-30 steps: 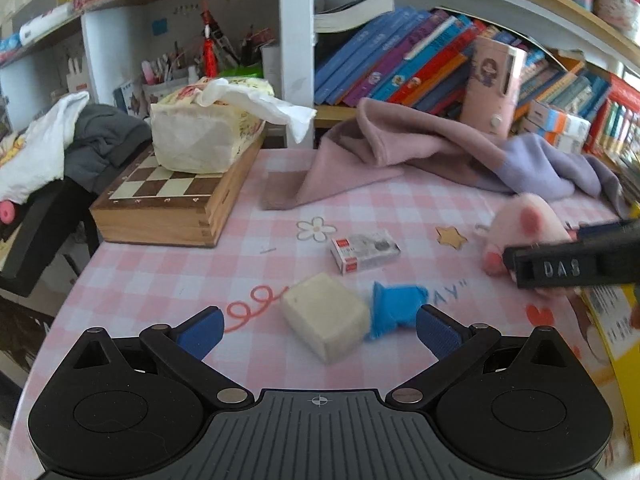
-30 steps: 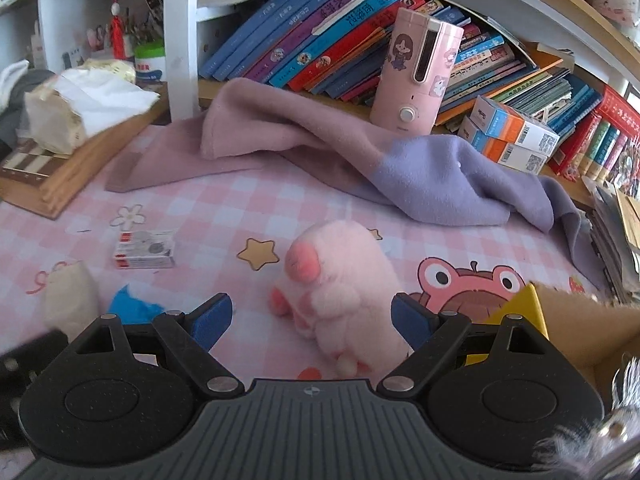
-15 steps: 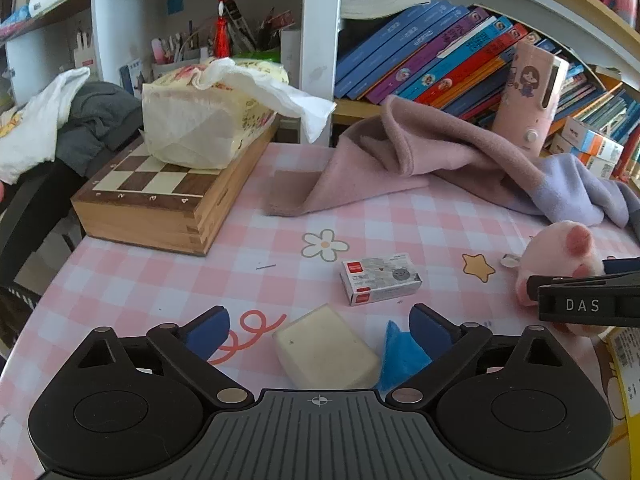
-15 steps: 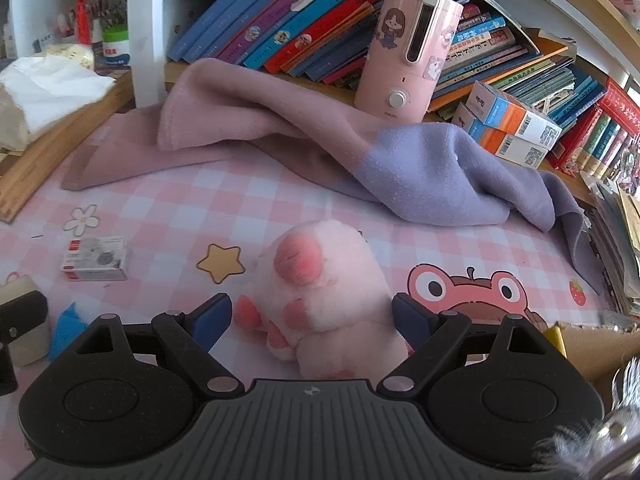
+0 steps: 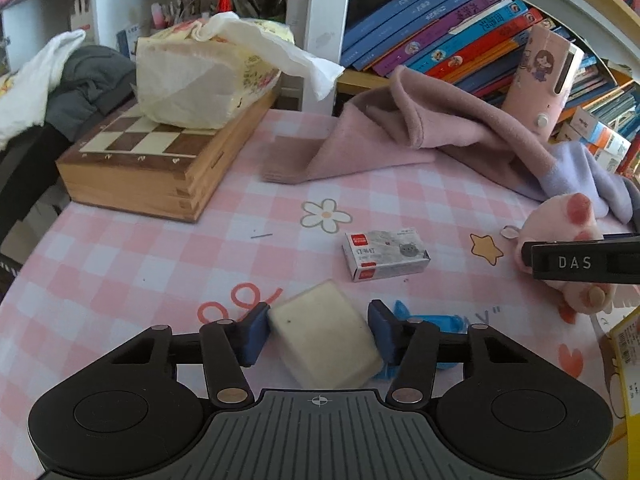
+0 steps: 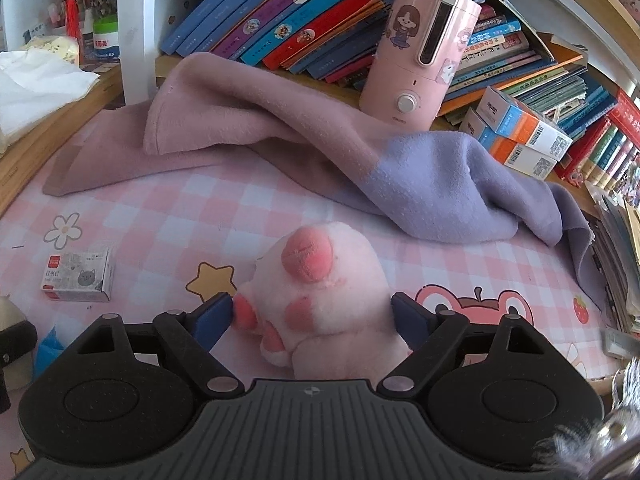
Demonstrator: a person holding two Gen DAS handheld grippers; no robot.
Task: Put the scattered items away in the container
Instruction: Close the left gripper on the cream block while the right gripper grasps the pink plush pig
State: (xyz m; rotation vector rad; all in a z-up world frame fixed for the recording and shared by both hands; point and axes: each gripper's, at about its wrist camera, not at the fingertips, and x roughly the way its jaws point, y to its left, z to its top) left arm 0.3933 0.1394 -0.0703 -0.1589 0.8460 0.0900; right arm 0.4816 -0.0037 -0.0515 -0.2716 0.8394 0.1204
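**Closing in on the sponge block and the plush paw**

Starting at the bottom of the left wrist view, the left hand-held gripper [image 5: 318, 330] has just been closing, and its blue pads [image 5: 256, 332] now sit against both sides of a cream sponge block [image 5: 324, 344], which lies on the pink checked worktop [image 5: 120, 264]. Just right of the block, partly behind the right pad, lies a crumpled blue wrapper [image 5: 444, 322]. A little further up the frame, right of centre, lies a small grey-and-red staple box [image 5: 386, 254], flat on the cloth and apart from the block. At the right edge the other tool's black finger (marked DAS) crosses in front of a pink plush paw [image 5: 568, 224].

In the right wrist view the right hand-held gripper [image 6: 312, 316] stands wide, its jaws on either side of the plush paw [image 6: 320, 296]; the left pad meets a pink toe, the right pad sits at the fur's edge, but whether they press I cannot tell. The staple box [image 6: 76, 276] lies at middle left.

Further back, a pink-and-lilac towel [image 6: 320, 152] sprawls across the worktop. At upper left of the left wrist view a wooden chess box [image 5: 152, 164] carries a tissue pack [image 5: 200, 76]. Beyond the towel a pink cartoon-printed appliance [image 6: 420, 48] stands before a shelf of leaning books [image 6: 280, 12]. A yellow edge [image 5: 624, 360] shows at that view's lower right; what it belongs to is unclear.
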